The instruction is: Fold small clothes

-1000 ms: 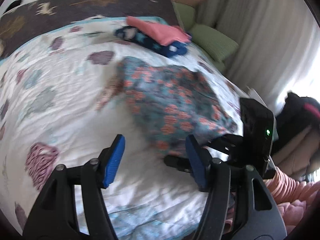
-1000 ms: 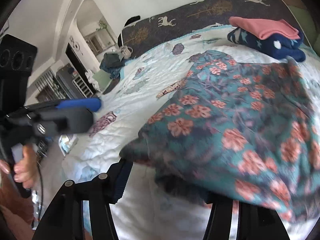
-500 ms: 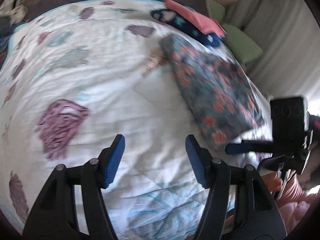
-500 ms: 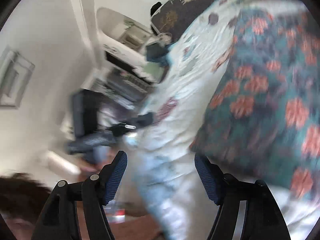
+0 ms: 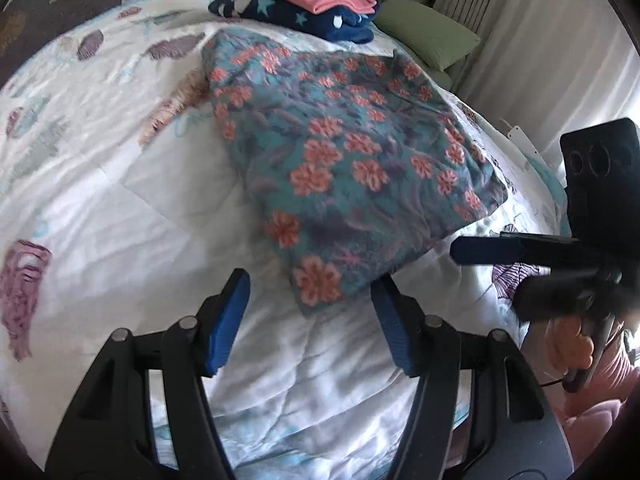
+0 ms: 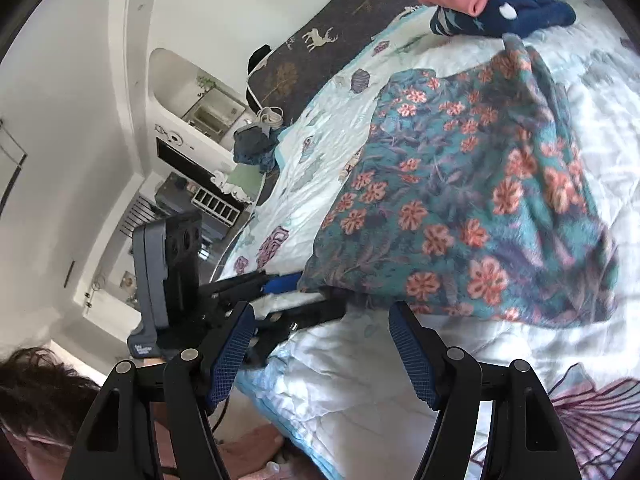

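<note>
A teal garment with orange flowers lies folded on the white quilted bed. My left gripper stands open just in front of the garment's near corner, and its pads do not touch the cloth. In the right wrist view the same garment spreads ahead, with the left gripper at its left corner. My right gripper is open over bare quilt, short of the garment's edge, with nothing between its fingers. It also shows in the left wrist view, at the right.
A folded pink piece on a navy starred one sits at the bed's far end, beside green cushions and curtains. A dark heap of clothes lies at the bed's far left edge, with shelves beyond. A person's hair shows low left.
The right gripper let go of the floral garment, opened wider and drew back. The garment now lies flat on the bed. The left gripper dropped toward the garment's near corner.
</note>
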The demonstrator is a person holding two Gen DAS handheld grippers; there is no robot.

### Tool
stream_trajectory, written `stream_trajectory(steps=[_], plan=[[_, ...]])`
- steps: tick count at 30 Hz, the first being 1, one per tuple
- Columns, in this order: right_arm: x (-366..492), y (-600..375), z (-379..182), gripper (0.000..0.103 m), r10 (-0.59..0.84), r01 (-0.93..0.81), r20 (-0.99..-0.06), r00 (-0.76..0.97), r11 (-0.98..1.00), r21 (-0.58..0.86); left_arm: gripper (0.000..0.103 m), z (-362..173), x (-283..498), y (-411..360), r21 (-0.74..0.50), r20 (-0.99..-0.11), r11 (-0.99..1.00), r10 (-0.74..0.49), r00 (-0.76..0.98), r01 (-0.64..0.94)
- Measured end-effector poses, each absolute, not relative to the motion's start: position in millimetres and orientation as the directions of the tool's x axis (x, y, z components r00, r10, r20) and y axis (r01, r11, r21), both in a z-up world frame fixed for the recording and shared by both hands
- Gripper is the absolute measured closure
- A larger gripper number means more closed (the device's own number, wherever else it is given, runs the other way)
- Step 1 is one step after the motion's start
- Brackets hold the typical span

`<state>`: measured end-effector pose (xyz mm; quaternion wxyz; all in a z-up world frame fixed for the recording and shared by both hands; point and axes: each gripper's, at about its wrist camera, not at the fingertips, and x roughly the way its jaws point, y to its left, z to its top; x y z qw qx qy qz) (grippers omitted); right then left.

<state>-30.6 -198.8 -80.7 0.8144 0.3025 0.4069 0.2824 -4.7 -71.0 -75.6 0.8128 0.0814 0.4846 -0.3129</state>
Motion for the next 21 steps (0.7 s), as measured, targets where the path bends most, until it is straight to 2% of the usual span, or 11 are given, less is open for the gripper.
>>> stream_trajectory(steps=[4, 8, 11, 16, 18, 21], plan=[[-30.6, -180.1, -75.2, 0.031, 0.641, -0.256, -0.561, 0.524, 0.746, 0.614, 0.039, -60.3, -14.6, -45.6, -0.132, -0.840, 0.796, -0.406, 0.359, 0.591], [-22.3, -138.3, -71.0, 0.031, 0.515, -0.317, -0.643, 0.566, 0.857, 0.407, 0.039, -41.2, -13.0, 0.4, -0.117, -0.810, 0.864, -0.368, 0.456, 0.490], [-11.6, -106.8, -72.9, 0.031, 0.437, -0.339, -0.680, 0.589, 0.897, 0.283, 0.039, -35.3, -1.7, 34.3, -0.153, -0.793, 0.917, -0.336, 0.508, 0.369], [10.5, -68.8, -93.2, 0.028, 0.306, -0.251, -0.711, 0.633, 0.950, 0.186, 0.039, -35.1, 3.6, 56.4, -0.255, -0.765, 0.913, -0.392, 0.510, 0.319], [12.1, -57.3, -96.3, 0.027, 0.325, -0.275, -0.726, 0.606, 0.942, 0.192, 0.039, -35.0, 5.6, 54.9, -0.254, -0.768, 0.913, -0.392, 0.507, 0.320], [-10.1, -56.5, -88.0, 0.027, 0.453, -0.383, -0.686, 0.570, 0.885, 0.265, 0.039, -32.7, 5.5, 48.6, -0.240, -0.765, 0.907, -0.395, 0.508, 0.345]])
